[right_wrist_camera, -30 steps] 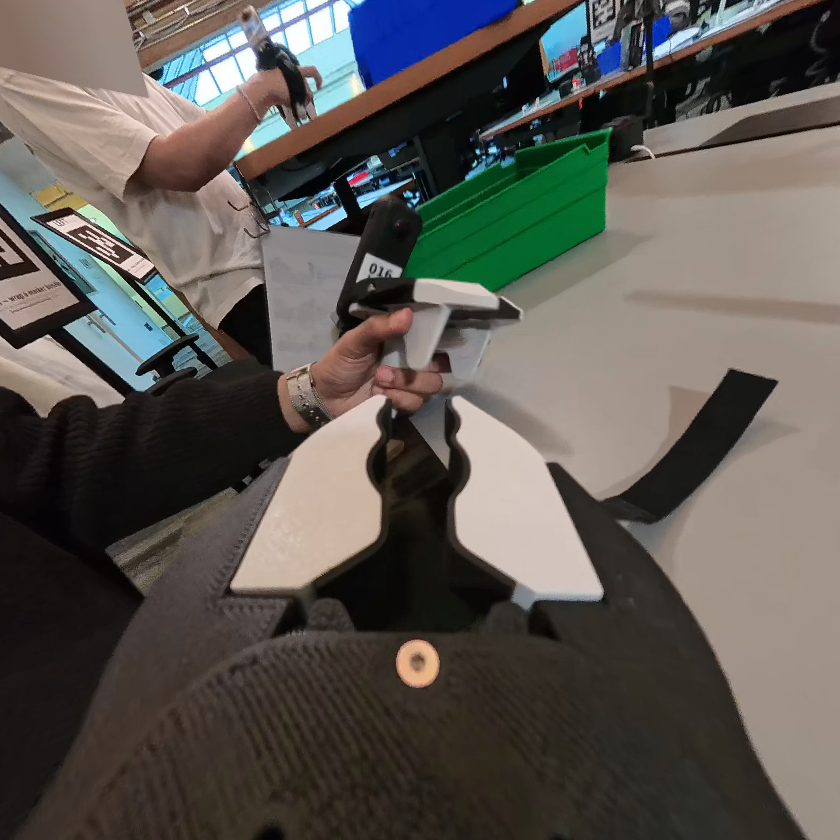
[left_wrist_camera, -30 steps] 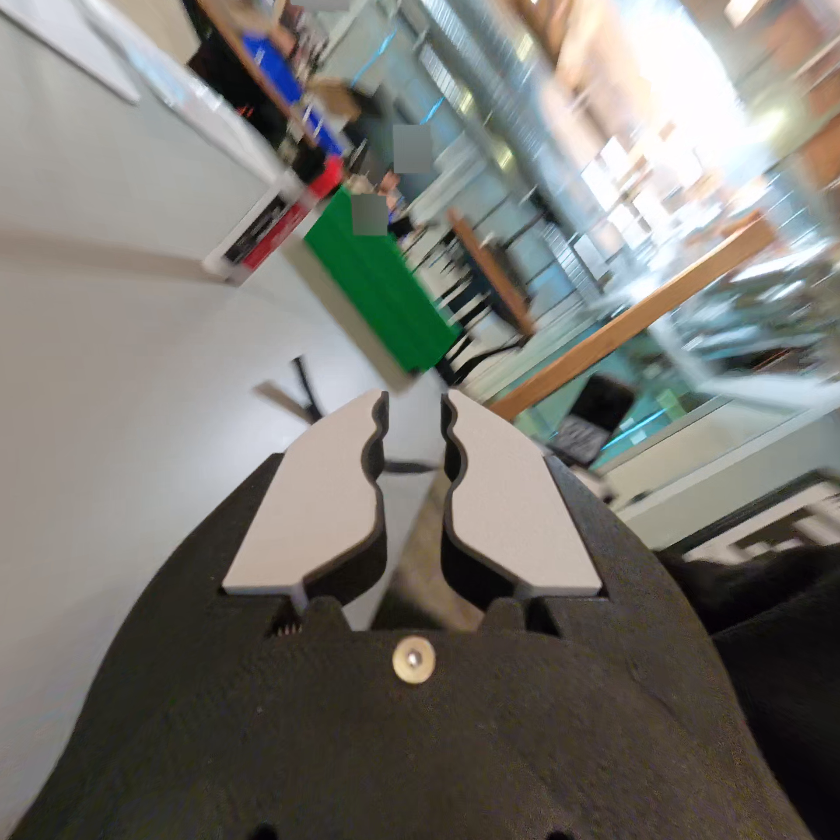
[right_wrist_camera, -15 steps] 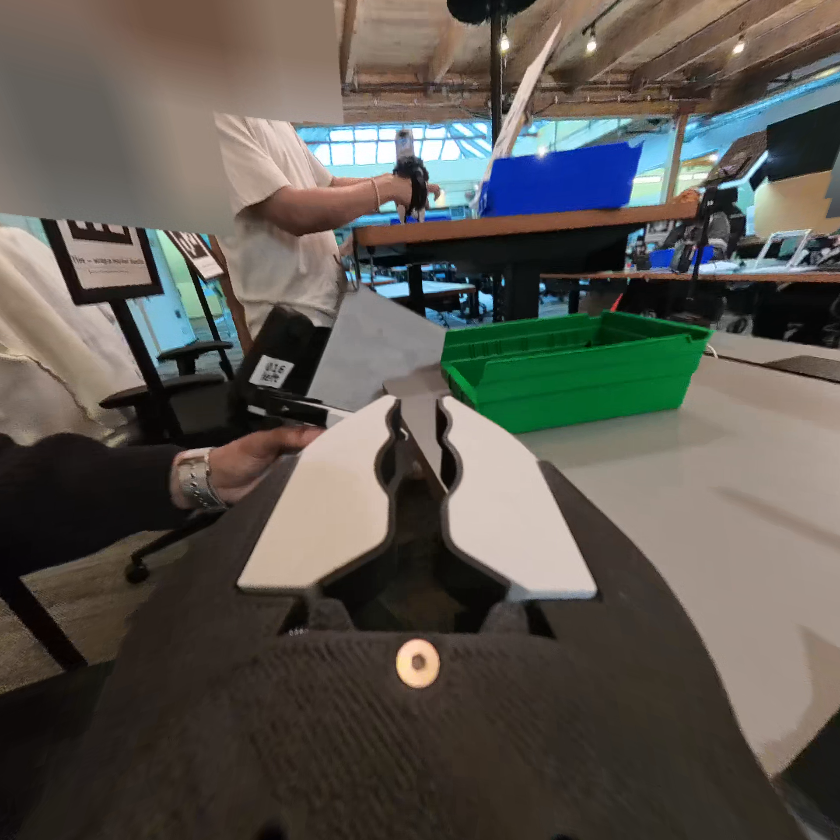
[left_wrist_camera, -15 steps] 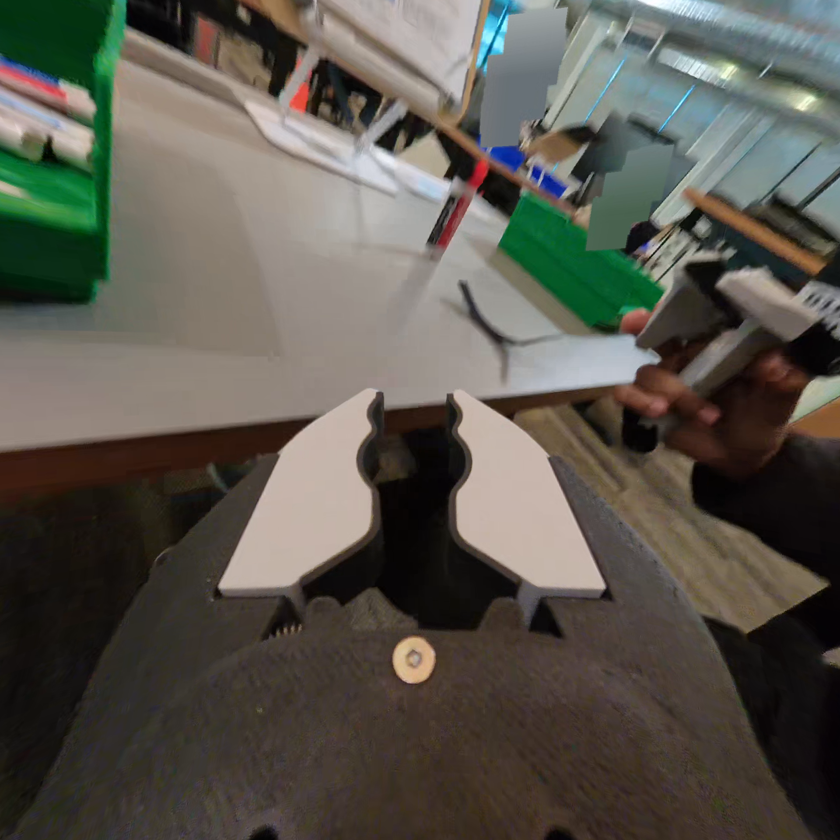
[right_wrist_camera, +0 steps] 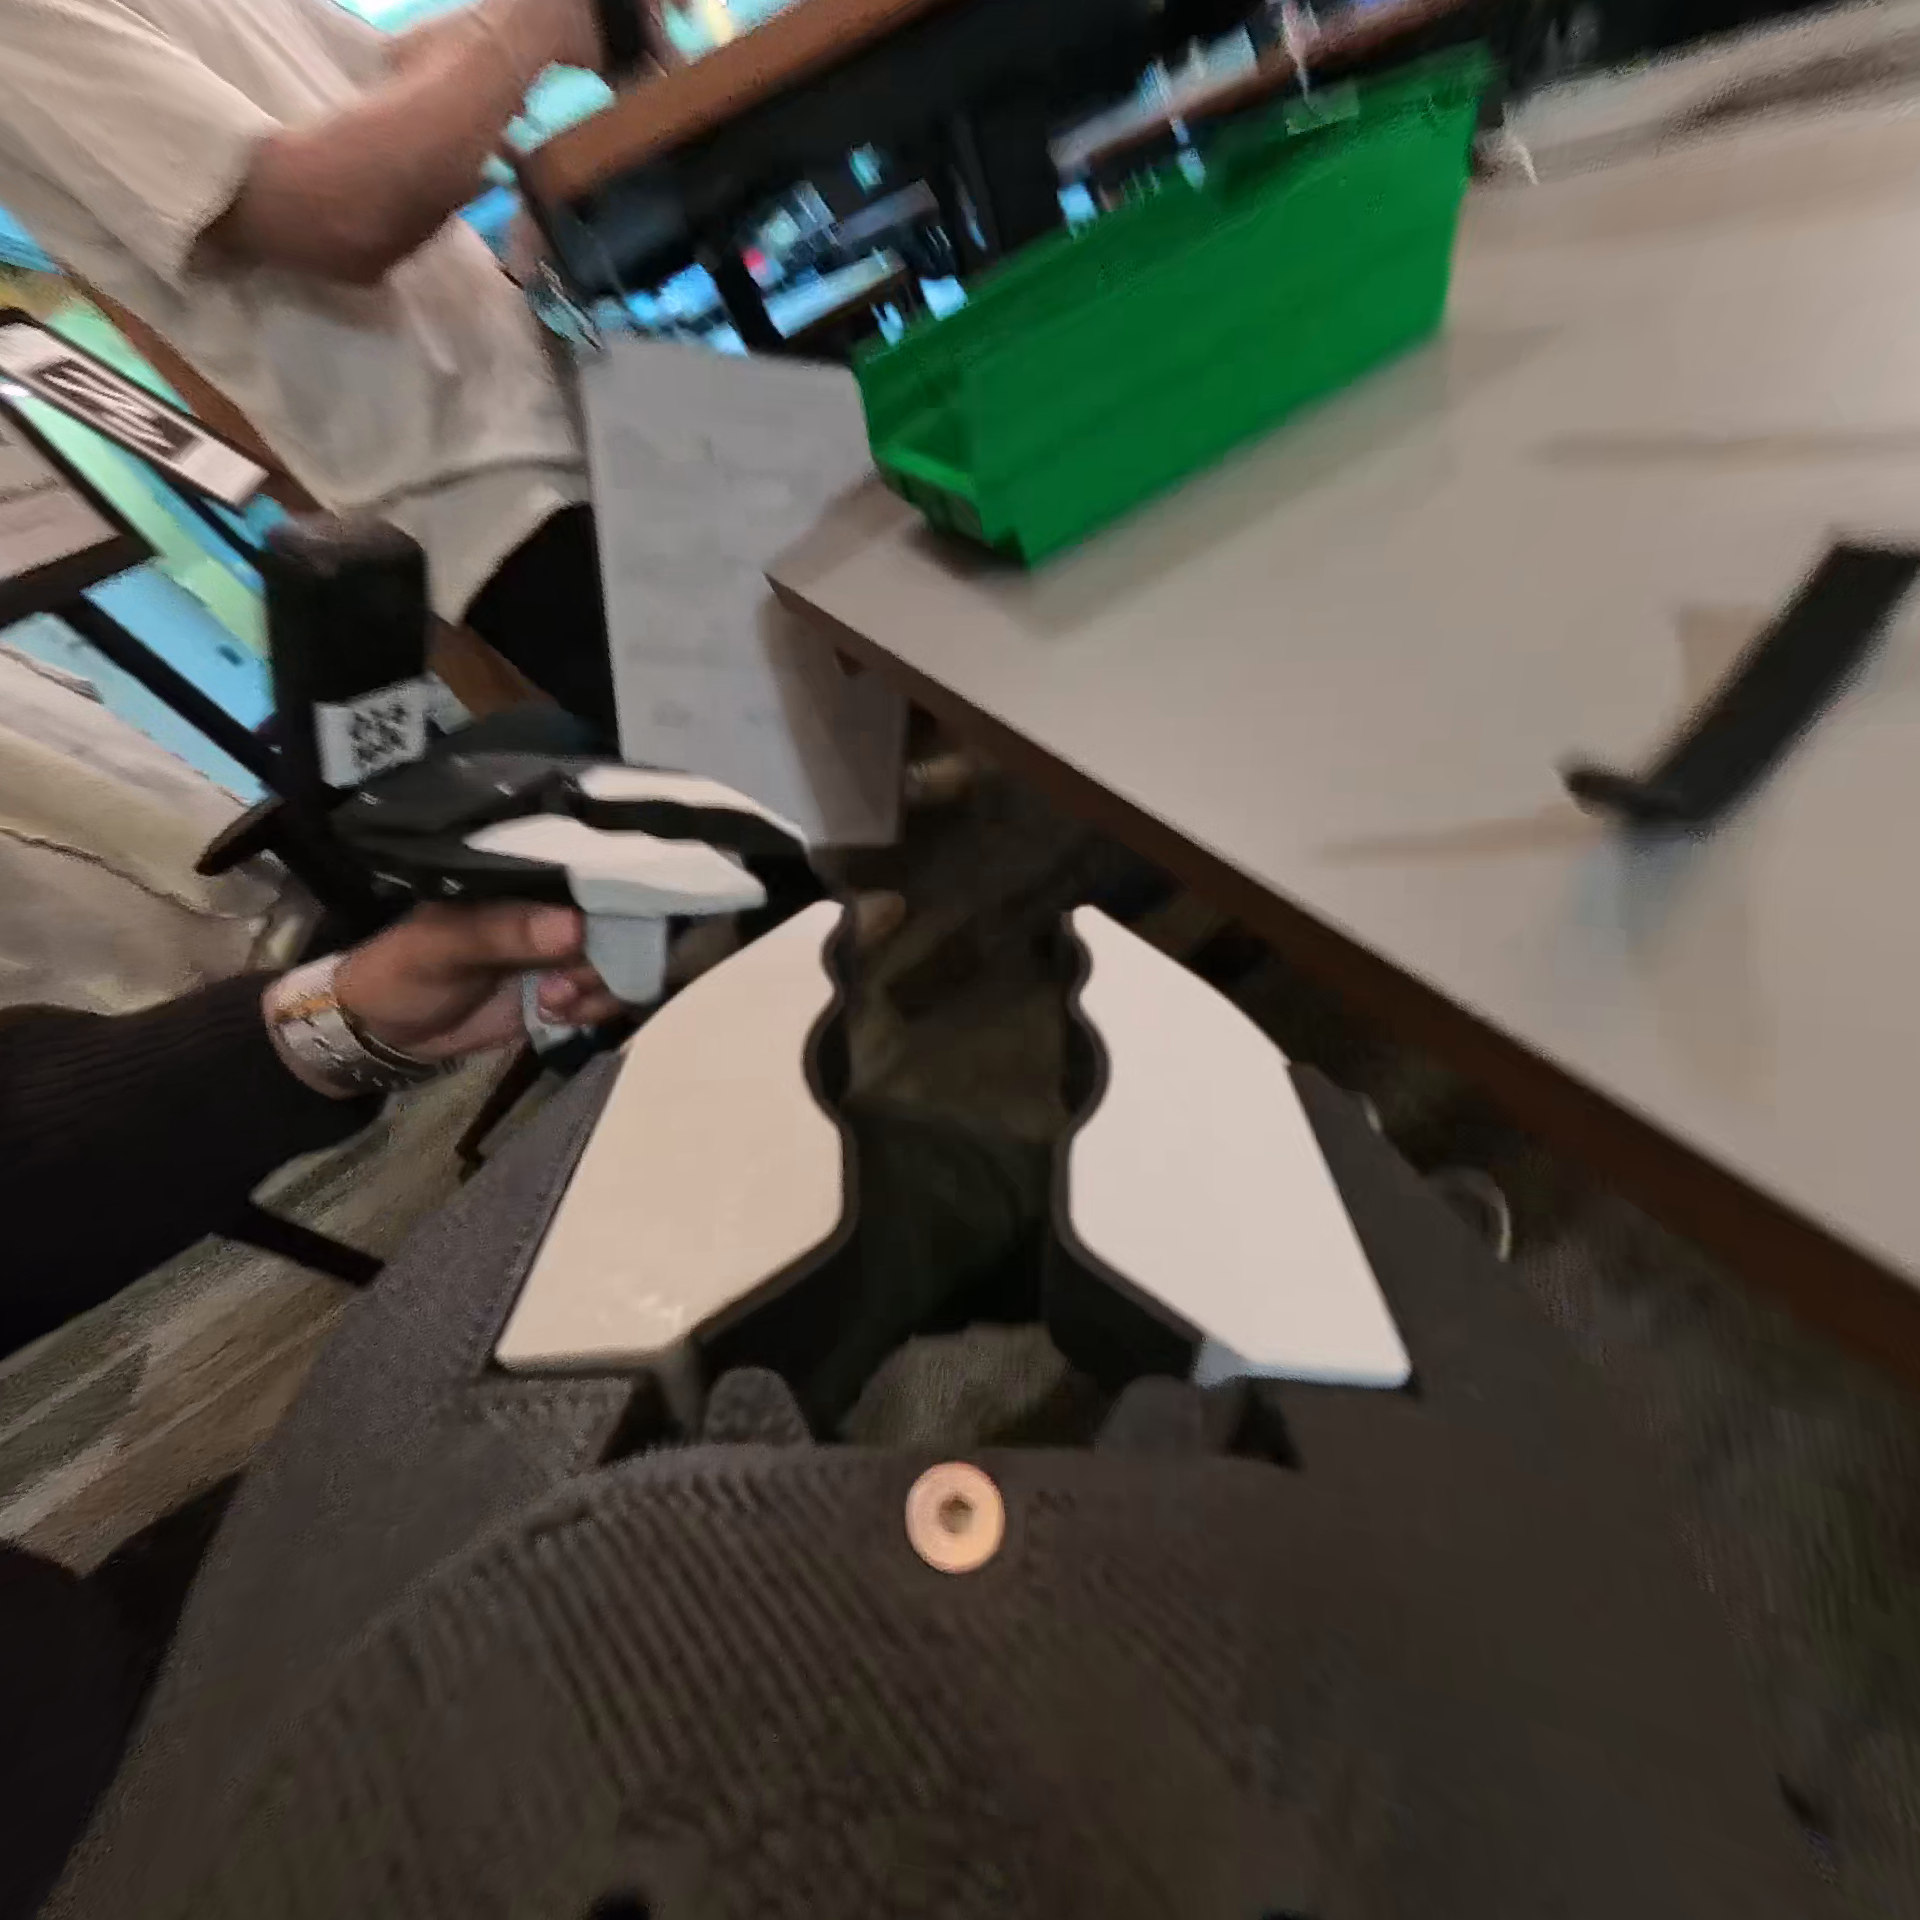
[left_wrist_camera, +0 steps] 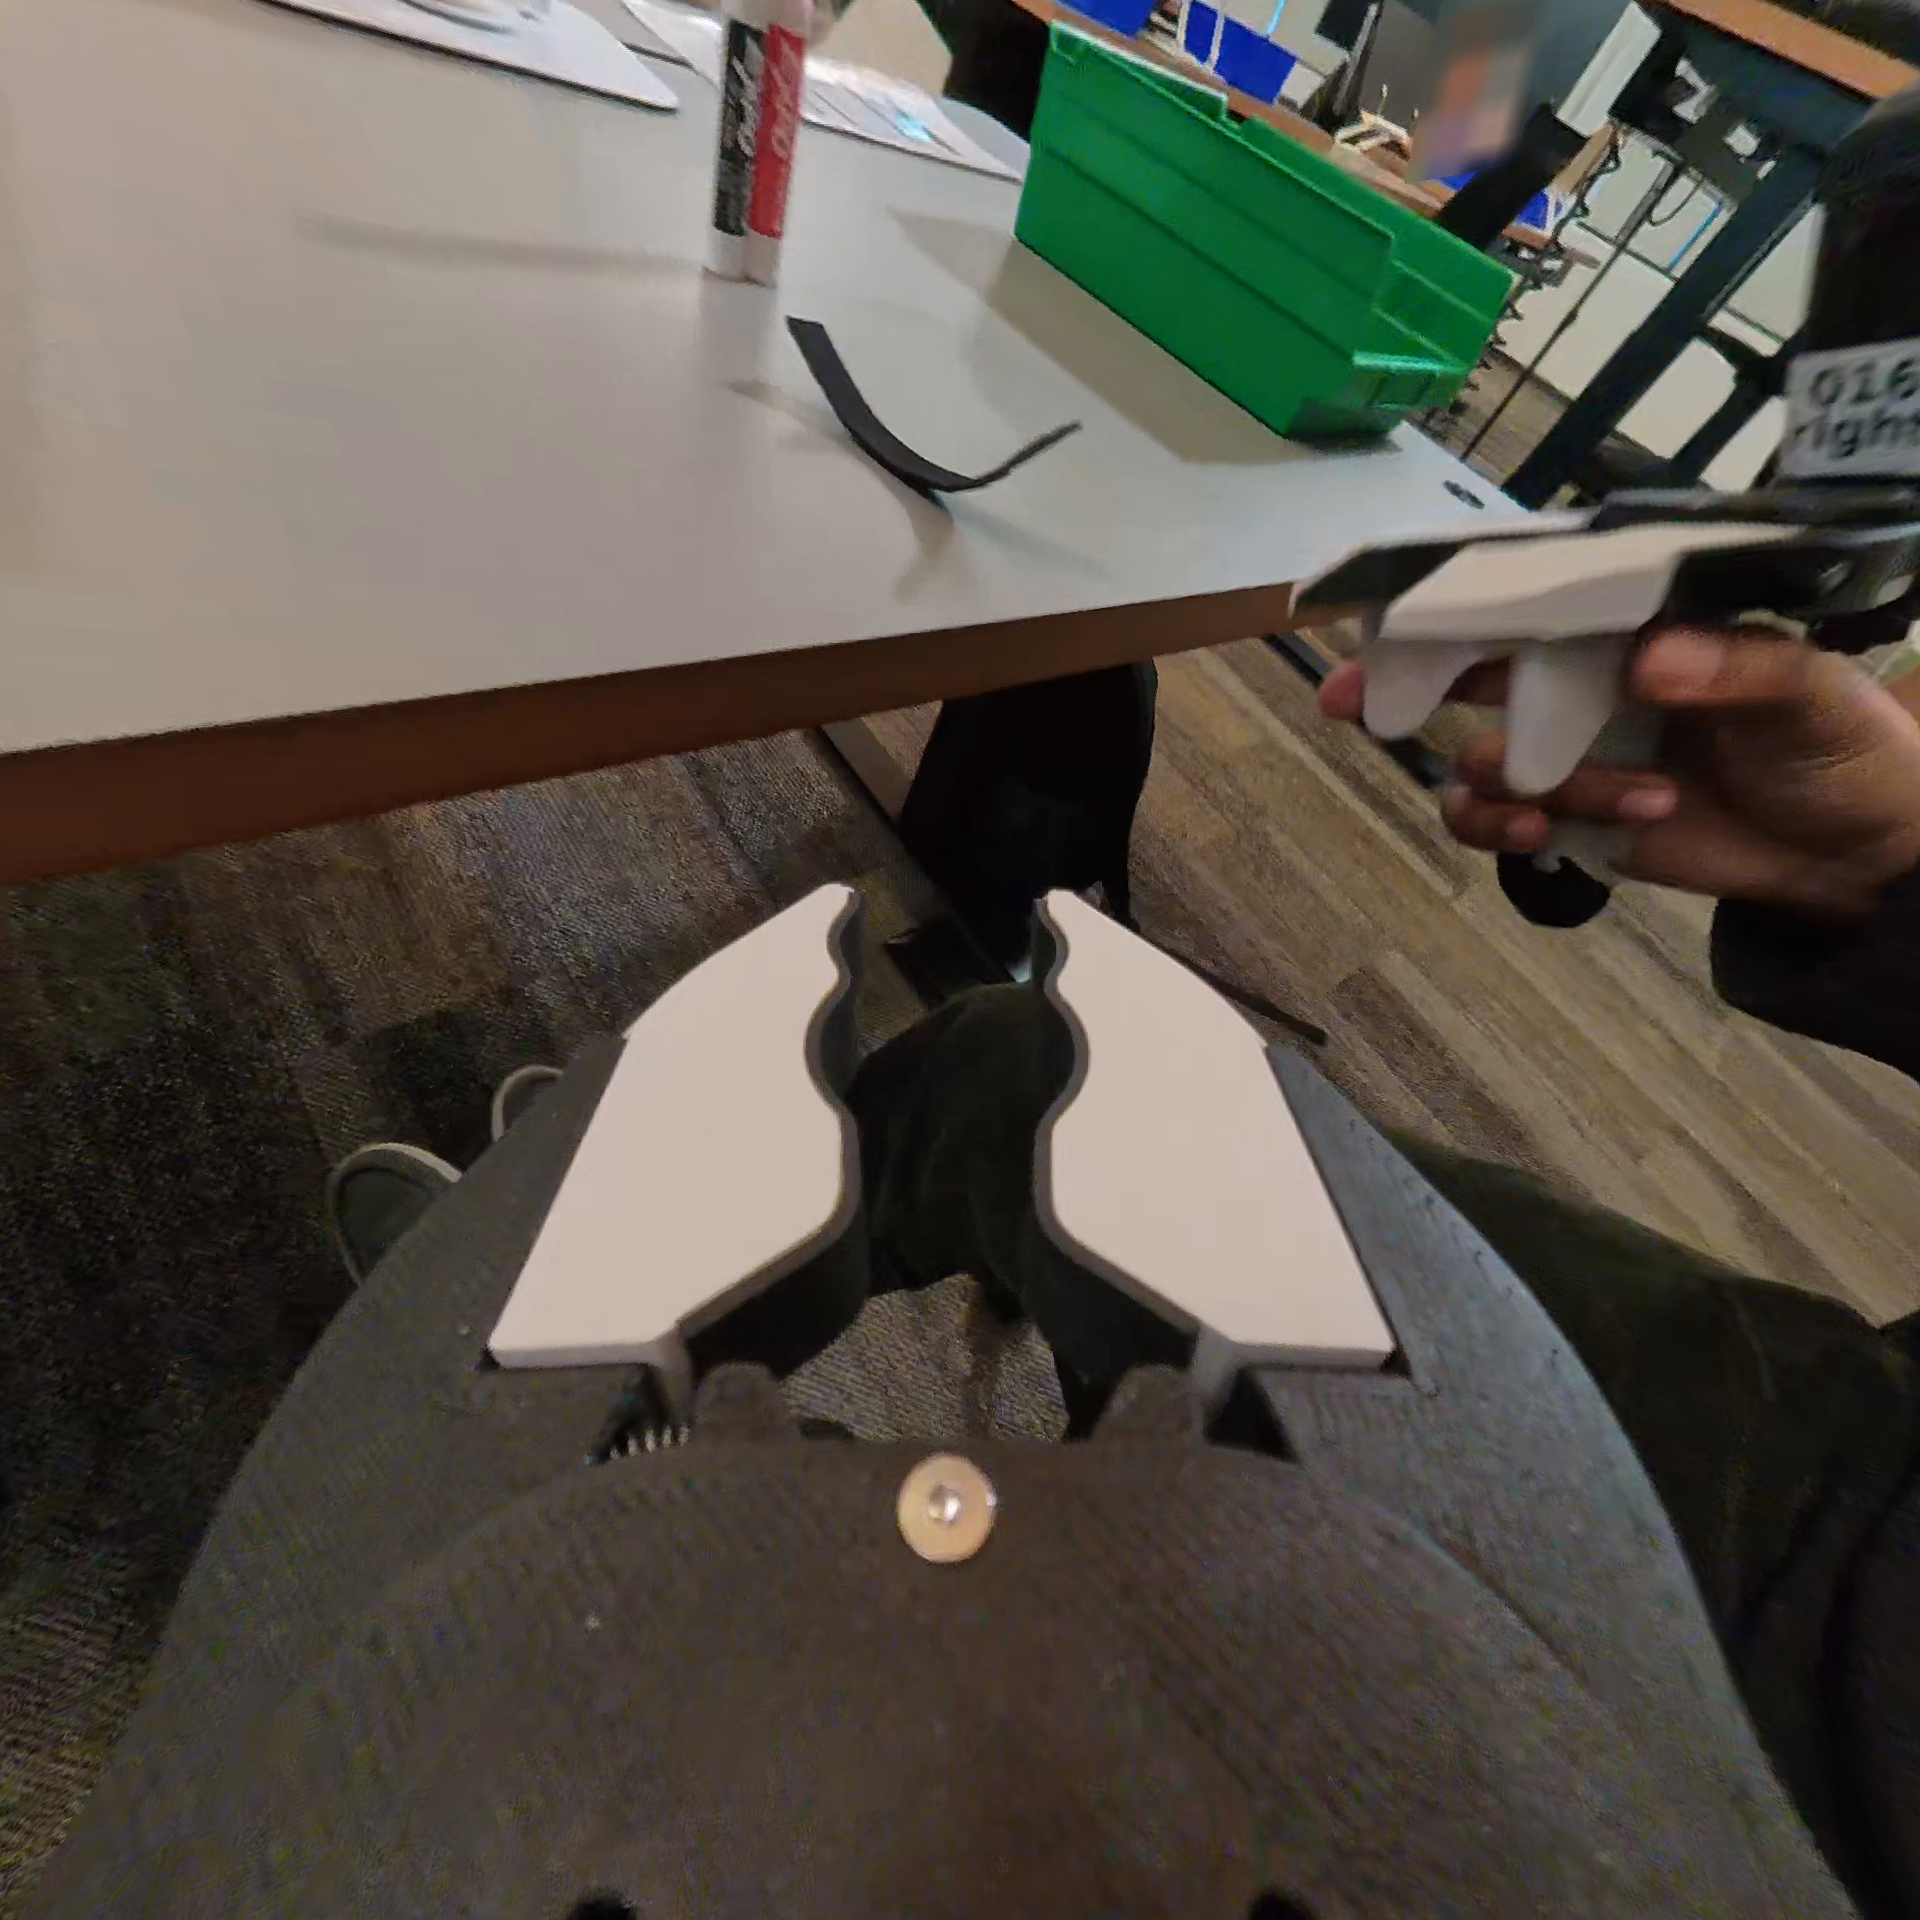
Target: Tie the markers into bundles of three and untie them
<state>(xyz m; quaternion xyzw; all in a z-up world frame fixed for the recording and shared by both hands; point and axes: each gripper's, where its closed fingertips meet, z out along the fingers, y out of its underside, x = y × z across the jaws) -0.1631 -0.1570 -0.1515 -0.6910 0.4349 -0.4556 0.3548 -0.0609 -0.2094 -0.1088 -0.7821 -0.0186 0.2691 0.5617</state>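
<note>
Markers [left_wrist_camera: 750, 135] with black and red bodies stand upright together on the grey table [left_wrist_camera: 416, 416], far from both grippers. A black strap [left_wrist_camera: 899, 442] lies loose and curled on the table in front of them; it also shows in the right wrist view [right_wrist_camera: 1766, 696]. My left gripper [left_wrist_camera: 945, 914] is open and empty, held below the table's front edge, over the floor. My right gripper [right_wrist_camera: 951, 925] is open and empty, also below the table's edge. Each gripper shows in the other's view, the right one [left_wrist_camera: 1558, 582] and the left one [right_wrist_camera: 582, 831], each held in a hand.
A green bin [left_wrist_camera: 1247, 239] stands at the table's far right corner and shows in the right wrist view [right_wrist_camera: 1164, 343]. Papers [left_wrist_camera: 499, 42] lie at the back of the table. A person in a white shirt [right_wrist_camera: 343, 312] stands beyond the table. Dark trousers and a shoe [left_wrist_camera: 384, 1195] lie below the grippers.
Both grippers have dropped from table height to below the table's front edge. The left view swung from a tilted look across the room to face the table. Both stay open and empty.
</note>
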